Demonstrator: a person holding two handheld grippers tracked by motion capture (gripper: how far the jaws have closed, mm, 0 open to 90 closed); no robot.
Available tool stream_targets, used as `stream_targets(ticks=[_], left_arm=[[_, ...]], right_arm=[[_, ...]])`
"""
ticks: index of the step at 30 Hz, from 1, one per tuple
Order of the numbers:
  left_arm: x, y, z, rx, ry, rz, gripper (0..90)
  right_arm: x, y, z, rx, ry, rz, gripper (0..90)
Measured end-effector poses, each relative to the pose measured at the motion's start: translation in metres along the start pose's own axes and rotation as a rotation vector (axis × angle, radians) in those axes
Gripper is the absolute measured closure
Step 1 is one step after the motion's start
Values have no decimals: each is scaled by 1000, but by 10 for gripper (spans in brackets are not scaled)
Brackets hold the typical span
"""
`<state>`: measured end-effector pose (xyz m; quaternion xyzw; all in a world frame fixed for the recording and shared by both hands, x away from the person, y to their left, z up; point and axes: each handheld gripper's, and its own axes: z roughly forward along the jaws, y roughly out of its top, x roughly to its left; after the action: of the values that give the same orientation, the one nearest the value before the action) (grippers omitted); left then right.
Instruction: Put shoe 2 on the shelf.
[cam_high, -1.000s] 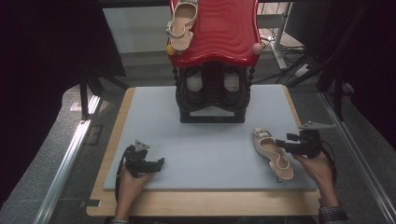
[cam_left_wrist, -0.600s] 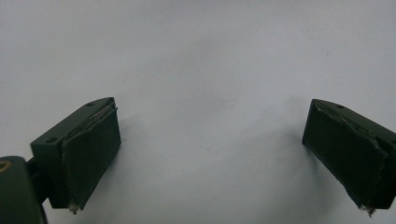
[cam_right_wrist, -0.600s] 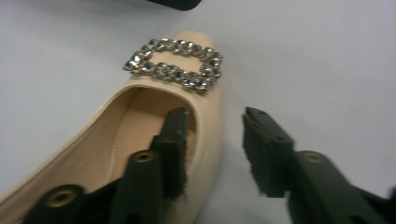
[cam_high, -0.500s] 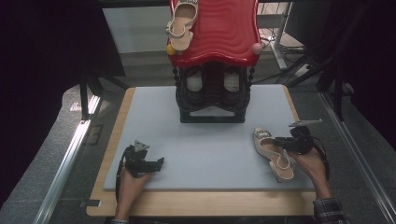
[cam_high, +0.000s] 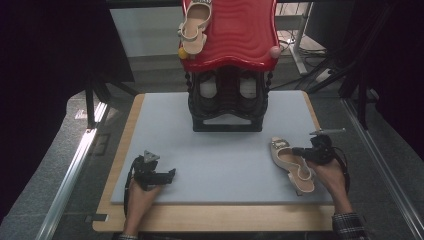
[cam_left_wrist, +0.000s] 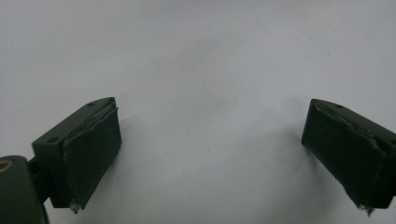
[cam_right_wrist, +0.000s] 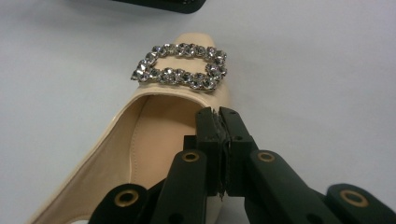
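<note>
Right gripper (cam_right_wrist: 219, 122) clamped on thin side edge of shoe (cam_right_wrist: 154, 135), likely to slip once lifted; left gripper (cam_left_wrist: 210, 154) open, empty.

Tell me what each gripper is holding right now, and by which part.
The right gripper, whose jaws have just been closing, pinches the side edge of the beige shoe, just behind its rhinestone buckle. The left gripper is open, holding nothing.

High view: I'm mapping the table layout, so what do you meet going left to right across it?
left gripper → black shoe rack → beige shoe on the mat → right gripper
</note>
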<state>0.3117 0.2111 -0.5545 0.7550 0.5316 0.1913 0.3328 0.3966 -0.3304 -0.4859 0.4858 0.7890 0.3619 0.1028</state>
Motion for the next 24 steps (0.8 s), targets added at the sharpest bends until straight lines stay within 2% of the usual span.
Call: stream_targets(ticks=[10,24], left_arm=[[0,0,0,-1,0,0,46],[0,0,0,-2,2,0,48]], right_arm=[[7,14,-11,-95,-3,25,876],[8,21,-18,-235,23,95,882]])
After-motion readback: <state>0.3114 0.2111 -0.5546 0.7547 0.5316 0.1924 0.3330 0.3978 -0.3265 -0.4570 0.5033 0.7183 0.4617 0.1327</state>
